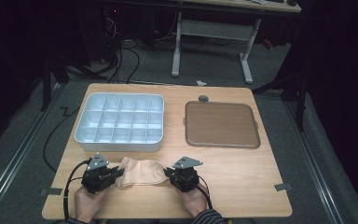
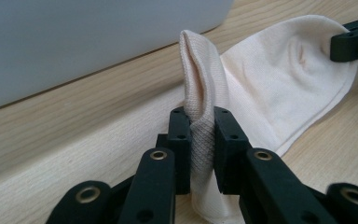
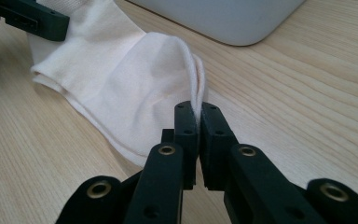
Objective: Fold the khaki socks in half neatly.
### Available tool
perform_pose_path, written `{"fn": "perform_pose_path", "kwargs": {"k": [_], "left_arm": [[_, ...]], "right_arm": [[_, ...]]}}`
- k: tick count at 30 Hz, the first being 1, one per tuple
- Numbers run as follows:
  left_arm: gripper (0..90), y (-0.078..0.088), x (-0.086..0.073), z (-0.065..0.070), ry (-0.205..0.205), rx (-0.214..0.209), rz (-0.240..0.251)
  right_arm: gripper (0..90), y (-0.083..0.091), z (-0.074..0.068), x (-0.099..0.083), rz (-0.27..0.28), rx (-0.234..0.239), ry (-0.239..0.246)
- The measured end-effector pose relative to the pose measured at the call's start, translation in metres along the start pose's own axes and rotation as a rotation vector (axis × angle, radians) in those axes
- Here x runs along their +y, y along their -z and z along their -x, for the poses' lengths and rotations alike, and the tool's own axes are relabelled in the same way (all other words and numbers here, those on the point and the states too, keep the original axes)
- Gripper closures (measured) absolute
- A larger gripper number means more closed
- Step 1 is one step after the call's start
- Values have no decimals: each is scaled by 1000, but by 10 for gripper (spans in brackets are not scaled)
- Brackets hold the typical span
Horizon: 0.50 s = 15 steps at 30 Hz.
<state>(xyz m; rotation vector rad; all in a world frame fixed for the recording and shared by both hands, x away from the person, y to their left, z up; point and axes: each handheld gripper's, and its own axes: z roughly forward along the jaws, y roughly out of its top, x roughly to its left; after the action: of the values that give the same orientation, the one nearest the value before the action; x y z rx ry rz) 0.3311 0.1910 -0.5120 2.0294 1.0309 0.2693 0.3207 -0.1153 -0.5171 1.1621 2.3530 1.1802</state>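
A pale peach sock (image 1: 142, 171) lies flat on the wooden table (image 1: 242, 177) near its front edge, stretched between my two grippers. My left gripper (image 1: 120, 173) is shut on the sock's ribbed cuff; in the left gripper view the jaws (image 2: 201, 123) pinch a raised fold of the sock (image 2: 270, 79). At the other end, my right gripper (image 1: 167, 171) is shut on the edge of the sock (image 3: 121, 79), with a thin fold of fabric standing up between its pads (image 3: 198, 114). Each gripper view also catches the opposite gripper's jaw at the sock's far end.
A white box (image 1: 119, 146) divided into several compartments sits just behind the sock, at the left. A brown flat tray (image 1: 221, 123) lies at the right rear, with a small grey round thing (image 1: 203, 98) behind it. Beyond the table stands a desk with white legs (image 1: 247, 65).
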Motion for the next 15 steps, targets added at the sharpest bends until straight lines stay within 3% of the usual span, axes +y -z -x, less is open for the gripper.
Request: {"fn": "perform_pose_path", "kwargs": {"k": [9, 15], "left_arm": [[793, -10, 11, 12, -26, -23, 1], [793, -18, 16, 20, -19, -36, -4]], "right_arm": [[864, 13, 12, -6, 6, -30, -15], [864, 21, 20, -10, 6, -36, -31]]}}
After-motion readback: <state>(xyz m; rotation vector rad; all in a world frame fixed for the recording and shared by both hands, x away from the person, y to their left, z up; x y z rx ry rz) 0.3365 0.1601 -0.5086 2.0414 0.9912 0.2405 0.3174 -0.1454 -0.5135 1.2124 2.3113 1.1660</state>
